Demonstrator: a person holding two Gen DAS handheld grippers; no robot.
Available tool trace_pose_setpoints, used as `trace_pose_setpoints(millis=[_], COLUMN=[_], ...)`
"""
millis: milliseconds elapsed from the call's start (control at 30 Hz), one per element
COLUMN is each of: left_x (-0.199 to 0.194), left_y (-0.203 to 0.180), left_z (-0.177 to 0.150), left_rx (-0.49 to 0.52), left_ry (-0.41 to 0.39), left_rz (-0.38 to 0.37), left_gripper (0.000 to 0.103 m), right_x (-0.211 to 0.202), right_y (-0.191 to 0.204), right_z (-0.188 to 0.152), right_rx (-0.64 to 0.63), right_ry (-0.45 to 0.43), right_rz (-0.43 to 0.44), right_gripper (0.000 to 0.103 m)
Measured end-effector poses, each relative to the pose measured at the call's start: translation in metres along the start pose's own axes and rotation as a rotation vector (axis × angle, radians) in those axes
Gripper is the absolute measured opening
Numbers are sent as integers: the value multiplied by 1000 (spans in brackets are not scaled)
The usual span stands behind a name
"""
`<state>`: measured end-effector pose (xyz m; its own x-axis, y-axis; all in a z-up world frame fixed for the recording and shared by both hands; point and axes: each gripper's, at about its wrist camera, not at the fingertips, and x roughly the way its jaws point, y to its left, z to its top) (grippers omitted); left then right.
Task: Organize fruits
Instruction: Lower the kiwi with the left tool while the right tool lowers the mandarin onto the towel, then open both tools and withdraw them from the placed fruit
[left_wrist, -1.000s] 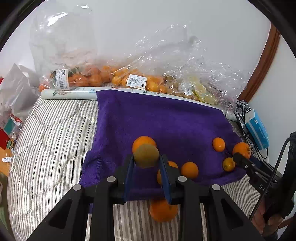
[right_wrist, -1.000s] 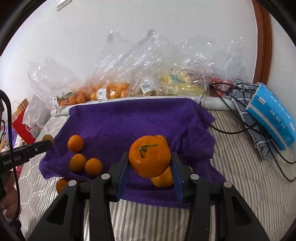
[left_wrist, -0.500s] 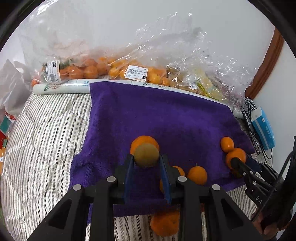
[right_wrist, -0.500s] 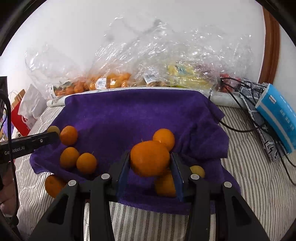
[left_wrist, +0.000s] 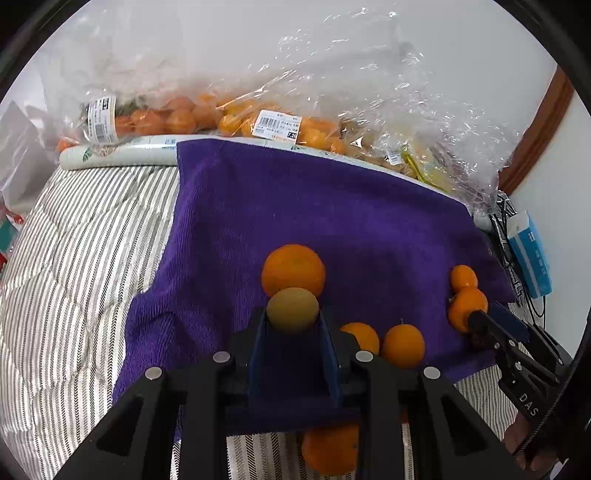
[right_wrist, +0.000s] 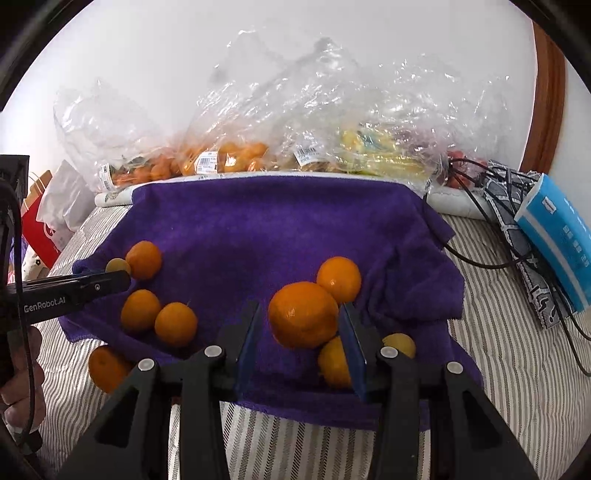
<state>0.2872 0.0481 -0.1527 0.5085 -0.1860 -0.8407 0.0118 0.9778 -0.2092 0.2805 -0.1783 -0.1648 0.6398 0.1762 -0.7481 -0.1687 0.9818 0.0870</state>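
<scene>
Left wrist view shows us a quilted striped bedcover (left_wrist: 74, 258) on the left, then a plush purple towel (left_wrist: 314, 206) spread over it, with crinkly clear plastic bags (left_wrist: 369, 92) along the wall behind. Our left gripper (left_wrist: 291, 321) pinches a small, round, dull yellow-green fruit (left_wrist: 291, 308) between its blue pads, just in front of a glossy orange (left_wrist: 293, 267) lying on the towel. From the right wrist, our right gripper (right_wrist: 300, 307) stands unclosed around a large dimpled orange (right_wrist: 303, 314) resting on the towel, with a gap showing beside the left pad.
</scene>
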Motion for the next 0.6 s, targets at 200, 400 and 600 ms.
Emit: trace_pose_setpoints(millis=[200,400,600], left_x=[-7,-28,-52], left_y=[4,0,0], left_z=[2,0,-9], left_rx=[-37,-14,-4], left_ry=[2,-34,-64], left_rz=[-22,-33,-37], left_gripper=[52,53,53], right_x=[-9,-23,-41], right_y=[1,5,11], right_z=[0,2,0], right_rx=[-2,3,13], right_ry=[2,-11,-26], right_rz=[2,4,2], right_gripper=[47,55,56])
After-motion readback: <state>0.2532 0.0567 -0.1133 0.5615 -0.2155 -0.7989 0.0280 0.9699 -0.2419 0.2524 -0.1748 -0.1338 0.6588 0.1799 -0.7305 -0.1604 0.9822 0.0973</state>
